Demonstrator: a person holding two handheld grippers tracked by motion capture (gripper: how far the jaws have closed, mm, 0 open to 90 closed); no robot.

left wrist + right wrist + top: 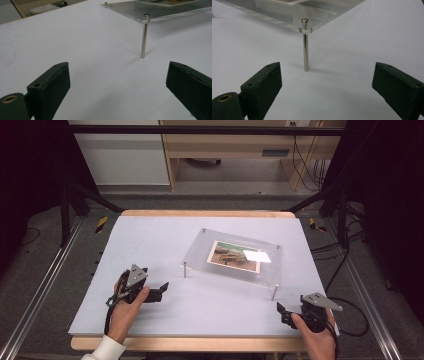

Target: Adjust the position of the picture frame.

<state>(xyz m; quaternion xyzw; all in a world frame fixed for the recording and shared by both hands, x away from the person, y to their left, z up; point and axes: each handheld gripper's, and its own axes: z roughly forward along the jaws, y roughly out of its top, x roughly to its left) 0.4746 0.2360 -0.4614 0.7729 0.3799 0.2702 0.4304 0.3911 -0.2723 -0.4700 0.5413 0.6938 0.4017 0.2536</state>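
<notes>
A clear acrylic frame [232, 257] stands on thin metal legs in the middle of the white table, with a printed photo [234, 255] under its top sheet. My left gripper [163, 289] rests on the table to the frame's left, open, with nothing between its jaws. In the left gripper view, the gripper [117, 87] faces a metal leg [143, 37] of the frame [140, 10], a short way off. My right gripper [280, 312] lies near the front right edge, open and empty. In the right gripper view, the gripper [325, 87] looks at another leg [305, 46] under a frame corner [305, 26].
The white table top [150, 245] has a wooden edge at front and back. Black stand legs and cables lie on the floor to both sides. A wooden desk [235, 150] stands beyond the table.
</notes>
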